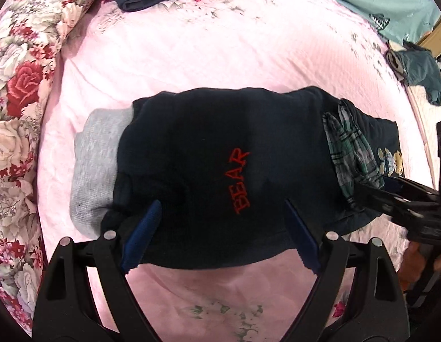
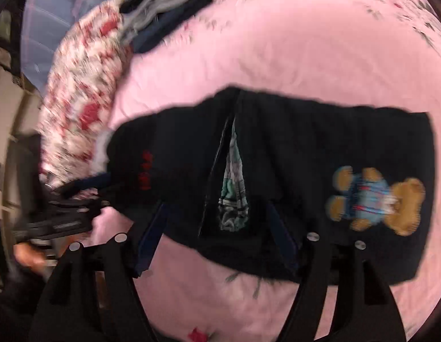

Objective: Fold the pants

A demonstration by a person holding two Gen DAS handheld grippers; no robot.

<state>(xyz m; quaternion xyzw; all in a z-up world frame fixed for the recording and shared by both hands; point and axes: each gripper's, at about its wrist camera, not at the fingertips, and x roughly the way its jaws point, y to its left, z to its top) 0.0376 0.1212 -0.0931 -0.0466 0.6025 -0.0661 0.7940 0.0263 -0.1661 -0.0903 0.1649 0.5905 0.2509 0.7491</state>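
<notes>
Lying on the pink bedsheet (image 1: 249,42) is one pair of dark navy pants (image 1: 220,148), folded, its long axis running left to right, with the grey cuffs (image 1: 97,165) toward the left and the bear patch (image 2: 377,199) toward the right. Two grippers hover at its near edge: the left gripper (image 1: 223,233) and the right gripper (image 2: 217,236), both spread apart and grasping nothing.

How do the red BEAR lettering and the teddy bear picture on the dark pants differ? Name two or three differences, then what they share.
The BEAR lettering is plain red text; the teddy bear picture is a multicoloured figure in brown and blue. The lettering lies left of the plaid lining, the picture right of it. The lettering sits between the left gripper's fingers; the picture lies by the right gripper. Both decorate the same dark pants.
</notes>
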